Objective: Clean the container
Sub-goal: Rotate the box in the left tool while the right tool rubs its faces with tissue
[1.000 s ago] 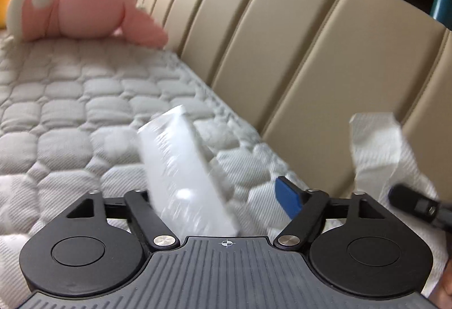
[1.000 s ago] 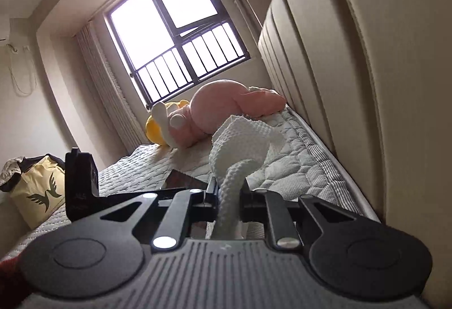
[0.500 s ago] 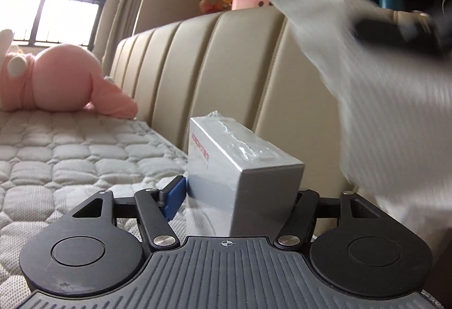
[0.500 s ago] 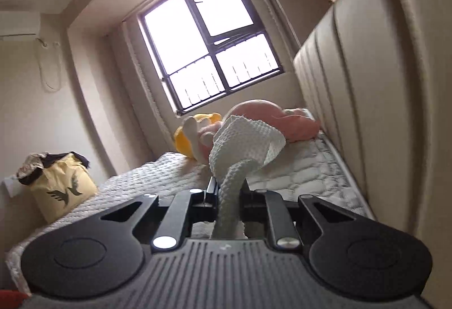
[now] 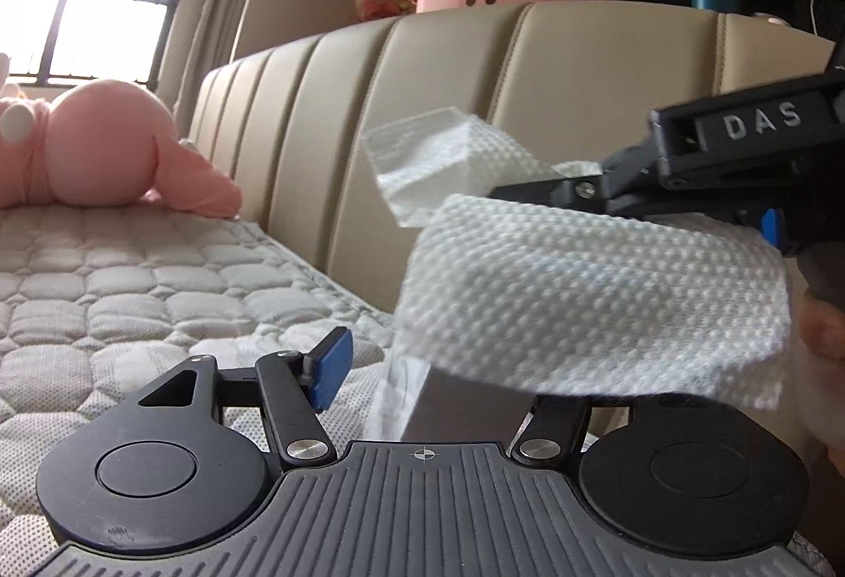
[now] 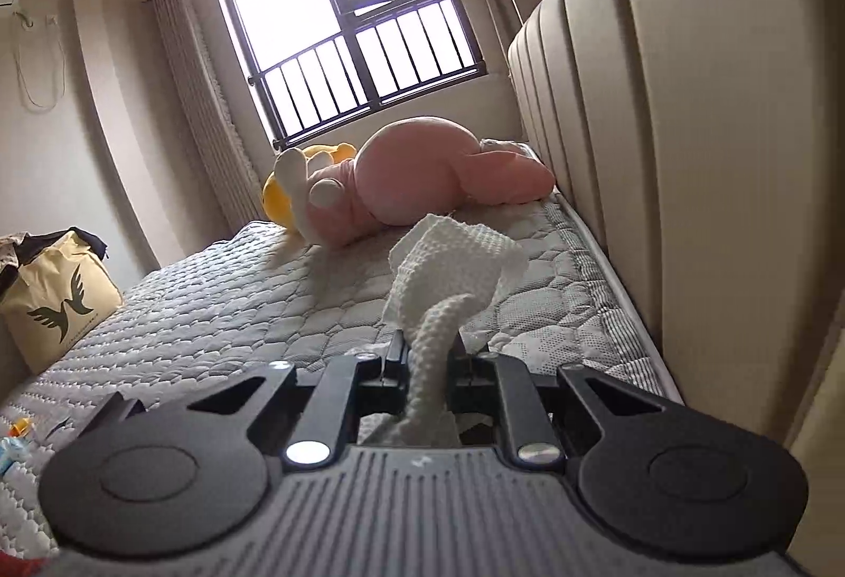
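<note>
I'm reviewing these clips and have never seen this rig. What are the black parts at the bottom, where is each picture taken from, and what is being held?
No robot: a person holds one pair of tongs in each hand, each with a camera looking along its fingers. The left view shows the left tongs gripping a grey box, the container. The right tongs, seen from their own camera, are shut on a white paper towel, which drapes over the box. Below lies a quilted mattress with a pink plush toy.

Daylight from blown-out window point(image 6: 348, 22), soft shadows, fisheye-bent edges, mostly sharp focus
</note>
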The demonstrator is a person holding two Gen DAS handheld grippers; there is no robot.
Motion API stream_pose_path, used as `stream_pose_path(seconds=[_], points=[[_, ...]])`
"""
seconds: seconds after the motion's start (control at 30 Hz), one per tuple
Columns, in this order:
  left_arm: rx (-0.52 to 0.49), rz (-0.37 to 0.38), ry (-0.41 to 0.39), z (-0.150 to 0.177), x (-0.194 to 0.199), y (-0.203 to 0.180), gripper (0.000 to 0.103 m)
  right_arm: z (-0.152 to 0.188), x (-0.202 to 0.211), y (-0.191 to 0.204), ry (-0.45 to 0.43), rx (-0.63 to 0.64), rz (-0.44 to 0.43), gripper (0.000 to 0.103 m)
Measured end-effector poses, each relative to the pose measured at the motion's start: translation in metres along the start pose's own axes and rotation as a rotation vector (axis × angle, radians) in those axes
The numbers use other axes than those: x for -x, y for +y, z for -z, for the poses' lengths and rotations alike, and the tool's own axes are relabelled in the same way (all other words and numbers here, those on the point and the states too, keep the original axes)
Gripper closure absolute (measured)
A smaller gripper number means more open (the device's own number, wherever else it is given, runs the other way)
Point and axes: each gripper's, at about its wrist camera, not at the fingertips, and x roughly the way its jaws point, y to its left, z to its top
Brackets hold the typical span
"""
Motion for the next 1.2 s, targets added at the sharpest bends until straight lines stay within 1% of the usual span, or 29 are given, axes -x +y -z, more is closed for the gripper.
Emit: stream_pose_path(seconds=[0.03, 0.13, 0.23, 0.3, 0.4, 0.43, 0.47, 0.5, 0.6, 0.67, 0.73, 0.8, 0.87, 0.9, 1.0, 1.03, 1.1, 1.2], points=[[0.001, 0.000, 0.004, 0.000, 0.000, -0.001, 0.031, 0.004, 0.005, -0.002, 0.000, -0.002, 0.018, 0.088], [0.015, 0.004, 0.013, 0.001, 0.001, 0.006, 0.027, 0.014, 0.019, -0.010, 0.002, -0.005, 0.076, 0.080], [0.034, 0.017, 0.029, 0.002, 0.002, 0.013, 0.024, 0.026, 0.026, -0.021, 0.025, -0.034, 0.114, 0.080], [0.049, 0.026, 0.042, 0.003, 0.003, 0.015, 0.020, 0.032, 0.028, -0.027, 0.037, -0.035, 0.142, 0.082], [0.072, 0.041, 0.062, 0.005, 0.004, 0.017, 0.019, 0.037, 0.033, -0.025, 0.044, 0.030, 0.223, 0.084], [0.079, 0.045, 0.070, 0.006, 0.004, 0.018, 0.019, 0.036, 0.035, -0.023, 0.038, 0.045, 0.235, 0.085], [0.083, 0.052, 0.078, 0.007, 0.004, 0.018, 0.016, 0.034, 0.037, -0.020, 0.031, 0.056, 0.242, 0.088], [0.077, 0.053, 0.081, 0.008, 0.004, 0.016, 0.012, 0.032, 0.041, -0.019, 0.015, 0.050, 0.231, 0.089], [0.058, 0.055, 0.093, 0.009, 0.004, 0.013, 0.010, 0.019, 0.058, -0.009, -0.060, 0.013, 0.154, 0.089], [0.046, 0.054, 0.105, 0.010, 0.004, 0.011, 0.010, 0.008, 0.072, 0.005, -0.120, 0.000, 0.063, 0.089], [0.039, 0.054, 0.119, 0.011, 0.003, 0.009, 0.010, -0.001, 0.082, 0.023, -0.159, -0.004, -0.046, 0.089], [0.043, 0.050, 0.128, 0.012, 0.005, 0.009, 0.010, -0.006, 0.081, 0.042, -0.159, 0.016, -0.139, 0.089], [0.045, 0.043, 0.132, 0.014, 0.007, 0.010, 0.010, -0.006, 0.067, 0.059, -0.113, 0.061, -0.168, 0.089], [0.046, 0.040, 0.133, 0.014, 0.009, 0.010, 0.010, -0.003, 0.056, 0.066, -0.077, 0.095, -0.145, 0.089], [0.047, 0.015, 0.137, 0.016, 0.013, 0.012, 0.010, 0.017, 0.022, 0.073, 0.026, 0.218, 0.002, 0.089], [0.052, 0.011, 0.141, 0.016, 0.014, 0.014, 0.010, 0.024, 0.016, 0.069, 0.049, 0.233, 0.047, 0.089], [0.034, 0.014, 0.166, 0.018, 0.014, 0.012, 0.009, 0.032, 0.018, 0.054, 0.054, 0.216, 0.092, 0.091], [-0.060, 0.006, 0.147, 0.020, 0.018, -0.003, 0.009, 0.034, 0.036, 0.033, 0.053, 0.151, 0.123, 0.092]])
